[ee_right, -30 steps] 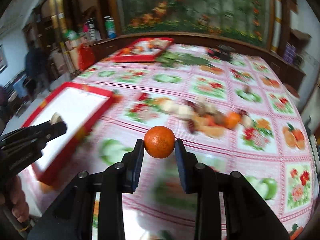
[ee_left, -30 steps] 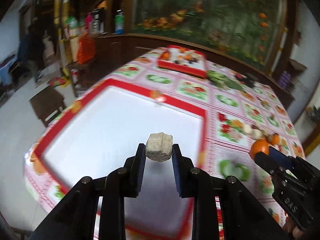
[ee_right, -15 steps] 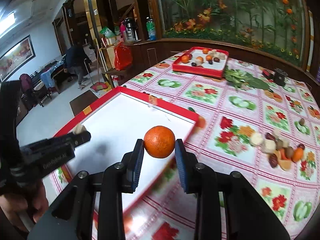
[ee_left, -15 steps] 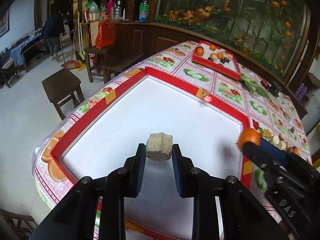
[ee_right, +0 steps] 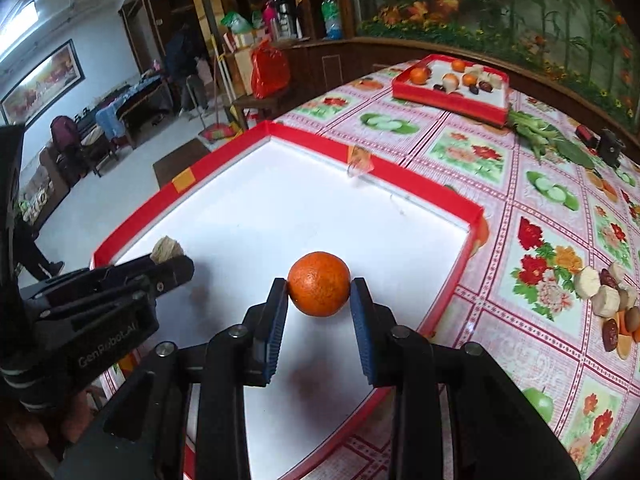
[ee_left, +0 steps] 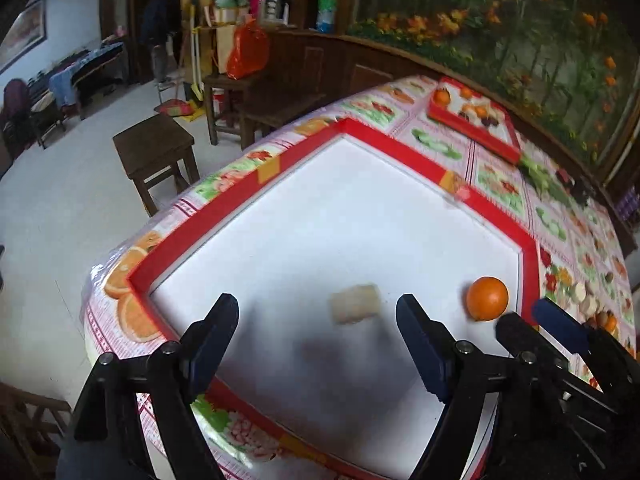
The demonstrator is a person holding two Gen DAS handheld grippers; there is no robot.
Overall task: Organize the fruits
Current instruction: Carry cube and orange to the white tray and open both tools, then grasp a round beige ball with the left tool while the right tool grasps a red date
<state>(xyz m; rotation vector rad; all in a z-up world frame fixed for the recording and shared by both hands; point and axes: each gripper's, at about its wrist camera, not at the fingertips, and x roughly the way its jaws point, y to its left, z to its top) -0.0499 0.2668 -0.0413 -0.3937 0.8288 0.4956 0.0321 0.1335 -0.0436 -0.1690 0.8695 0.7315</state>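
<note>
- Orange (ee_right: pixel 319 284) is pinched between the two blue pads of the right claw (ee_right: pixel 319 308), over the white floor of the big red tray (ee_right: pixel 432 190).
- In the left wrist view, the left claw (ee_left: pixel 318 320) is spread wide, and a pale chunk (ee_left: pixel 354 303) is seen blurred between its fingers, touching neither.
- In the right wrist view, that chunk (ee_right: pixel 166 250) is seen at the tip of the left claw (ee_right: pixel 176 268).
- More fruit pieces (ee_right: pixel 612 300) are piled on the flowered surface (ee_right: pixel 472 152), well apart from the tray.
- A small red tray (ee_right: pixel 452 100) with fruit is seen far back.
</note>
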